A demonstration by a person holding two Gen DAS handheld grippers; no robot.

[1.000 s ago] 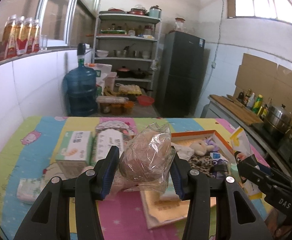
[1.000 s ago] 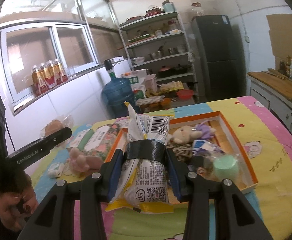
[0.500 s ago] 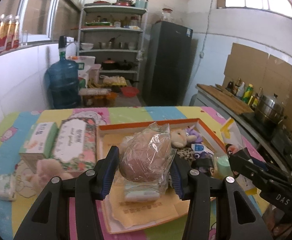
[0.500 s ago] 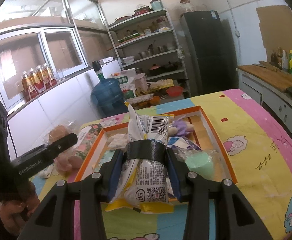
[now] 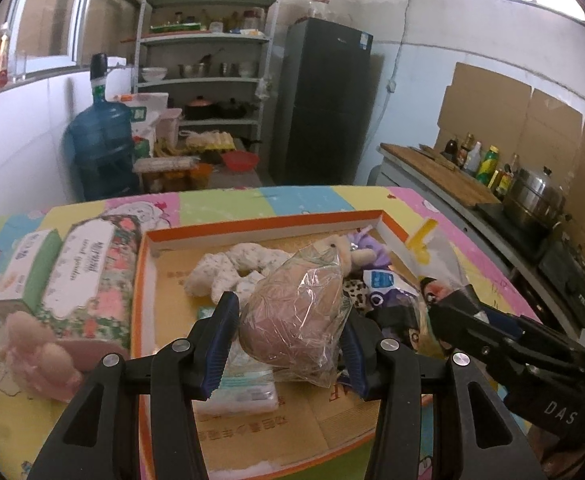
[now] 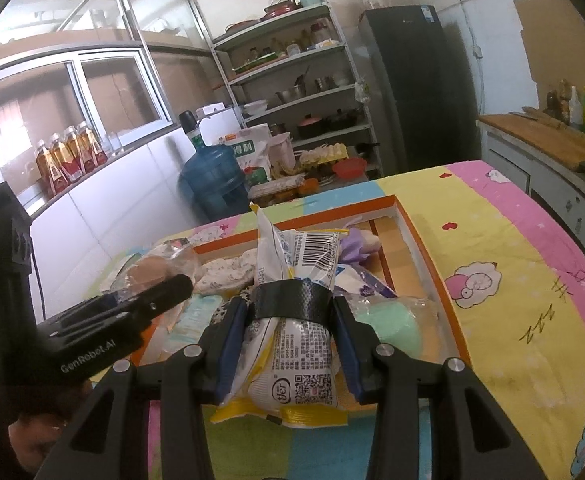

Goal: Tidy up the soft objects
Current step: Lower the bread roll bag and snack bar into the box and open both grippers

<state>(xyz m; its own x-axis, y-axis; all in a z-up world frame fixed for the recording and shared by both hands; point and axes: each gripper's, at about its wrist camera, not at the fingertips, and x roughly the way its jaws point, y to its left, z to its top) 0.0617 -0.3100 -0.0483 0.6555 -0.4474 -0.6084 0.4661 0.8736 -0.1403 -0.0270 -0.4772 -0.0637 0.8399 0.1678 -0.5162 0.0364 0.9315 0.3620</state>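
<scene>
over orange tray (image 5: 260,226), left gripper (image 5: 290,334) pinches bagged bun (image 5: 296,320); right gripper (image 6: 292,332) pinches snack packet (image 6: 292,320).

Cartoon-print table (image 5: 228,204): orange tray (image 5: 260,228), tissue packs (image 5: 88,276)

Both tools nearer the tray (image 5: 260,226)

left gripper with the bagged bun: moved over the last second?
Yes. The left gripper, shut on the bagged bun, has come forward and down over the orange tray; a second ago the tray's corner lay off to its right.
</scene>
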